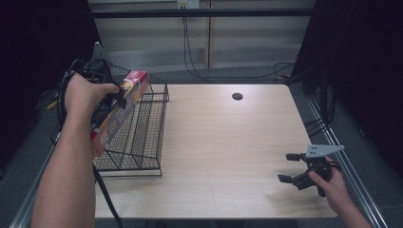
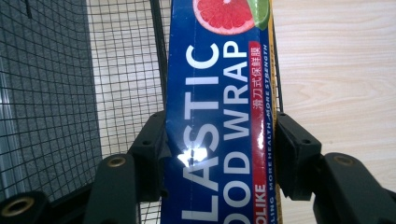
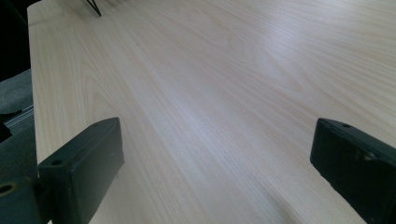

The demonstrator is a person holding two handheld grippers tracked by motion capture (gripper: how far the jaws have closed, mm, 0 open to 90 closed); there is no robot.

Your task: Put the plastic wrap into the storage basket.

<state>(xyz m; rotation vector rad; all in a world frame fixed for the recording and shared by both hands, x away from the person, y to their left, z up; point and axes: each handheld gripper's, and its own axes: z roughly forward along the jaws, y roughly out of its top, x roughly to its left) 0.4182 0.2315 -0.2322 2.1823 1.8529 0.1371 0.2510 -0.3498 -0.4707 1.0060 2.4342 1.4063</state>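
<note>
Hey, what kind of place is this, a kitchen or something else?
Probably a lab or recording workspace, not a kitchen: a bare wooden table with a cable hole, loose cables on the grey floor, dark curtains at both sides.

bare table (image 1: 228,142) right of the wire rack (image 1: 142,137); rack walls block the left edge.

Black two-jaw tongs (image 1: 293,167) with brass screws, grey triangular plate.

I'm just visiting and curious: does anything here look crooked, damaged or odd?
Nothing is spilled or broken. The plastic wrap box, clamped in the left gripper, hangs tilted over the wire basket rather than lying in it.
</note>
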